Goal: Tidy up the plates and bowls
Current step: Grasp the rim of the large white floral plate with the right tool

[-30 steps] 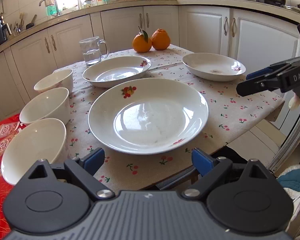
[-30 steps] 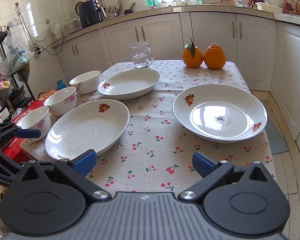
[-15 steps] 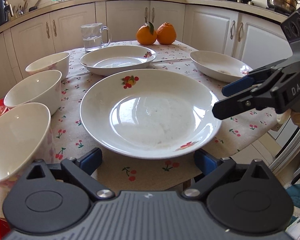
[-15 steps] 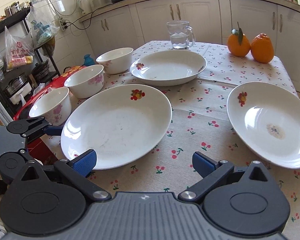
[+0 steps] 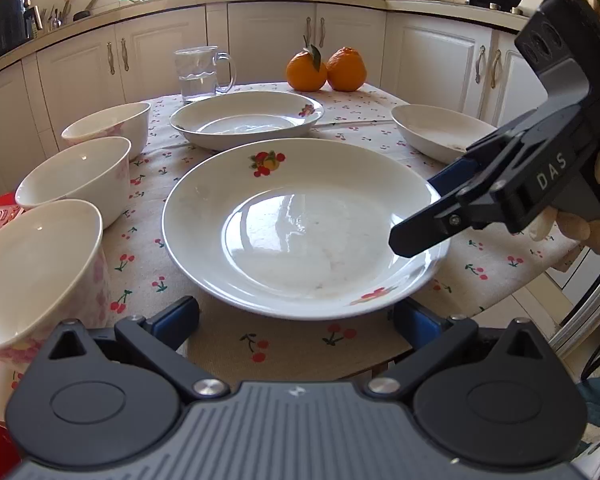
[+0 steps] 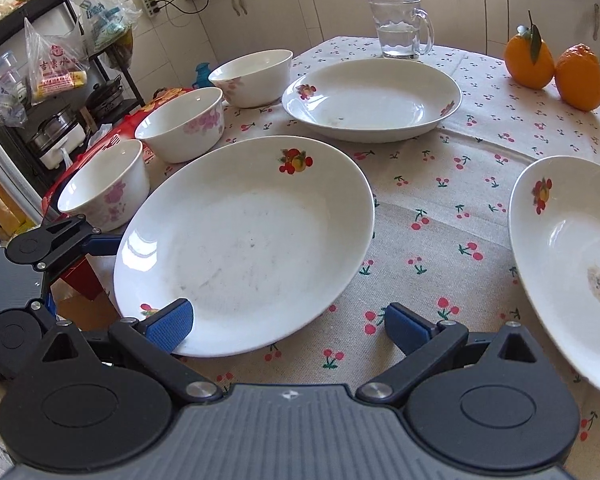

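Left wrist view: the left gripper [image 5: 296, 316] sits at the near edge of the table [image 5: 500, 256], its jaws having just been opening and now spread wide, nothing between them but the rim of the large plate [image 5: 300, 224], which the pads do not press. Three bowls [image 5: 76, 176] line the table's left edge; a second plate [image 5: 246, 118] lies behind the large one, a third plate [image 5: 436, 132] toward the right edge. A glass mug [image 5: 202, 74] and two oranges [image 5: 326, 70] stand at the far edge. The right gripper [image 5: 428, 208] reaches in from the right over the large plate's rim (a hand [image 5: 580, 228] grips its handle). Right wrist view: the right gripper [image 6: 286, 326] is released, jaws wide, its left pad over the near rim of the large plate [image 6: 244, 240], contact not discernible. The left gripper [image 6: 60, 264] shows at the left edge, beside the nearest bowl [image 6: 104, 184].
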Demonstrator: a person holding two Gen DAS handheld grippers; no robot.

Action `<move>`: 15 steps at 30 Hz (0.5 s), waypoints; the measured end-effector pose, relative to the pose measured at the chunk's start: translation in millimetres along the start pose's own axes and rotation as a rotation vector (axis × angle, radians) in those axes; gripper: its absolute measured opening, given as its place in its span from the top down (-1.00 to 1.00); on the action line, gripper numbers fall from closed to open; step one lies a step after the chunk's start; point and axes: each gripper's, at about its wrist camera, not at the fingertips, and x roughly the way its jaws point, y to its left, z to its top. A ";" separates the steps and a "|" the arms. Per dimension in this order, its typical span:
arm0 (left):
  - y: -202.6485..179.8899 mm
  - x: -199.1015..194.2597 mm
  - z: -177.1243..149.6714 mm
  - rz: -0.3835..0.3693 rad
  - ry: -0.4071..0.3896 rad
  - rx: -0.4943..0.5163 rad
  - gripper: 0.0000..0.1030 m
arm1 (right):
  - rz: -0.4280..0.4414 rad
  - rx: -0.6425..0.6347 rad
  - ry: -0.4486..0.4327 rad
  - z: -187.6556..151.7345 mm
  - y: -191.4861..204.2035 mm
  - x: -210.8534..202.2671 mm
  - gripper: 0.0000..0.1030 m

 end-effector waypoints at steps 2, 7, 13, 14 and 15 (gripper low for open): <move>0.2 0.1 0.2 0.002 0.000 -0.003 -1.00 | 0.013 -0.028 0.019 6.3 -1.0 4.6 -1.00; -3.7 -0.1 1.7 0.023 -0.010 0.026 -0.99 | 0.041 -0.079 0.059 22.9 -2.5 15.3 -1.00; -2.8 0.9 2.7 0.007 -0.014 0.029 -0.99 | 0.068 -0.120 0.086 45.1 -8.0 28.3 -1.00; -2.9 0.7 2.6 0.005 -0.016 0.029 -0.98 | 0.070 -0.126 0.089 48.8 -9.1 30.3 -1.00; -3.0 0.6 2.6 0.002 -0.018 0.029 -0.98 | 0.074 -0.132 0.090 52.5 -10.0 32.2 -1.00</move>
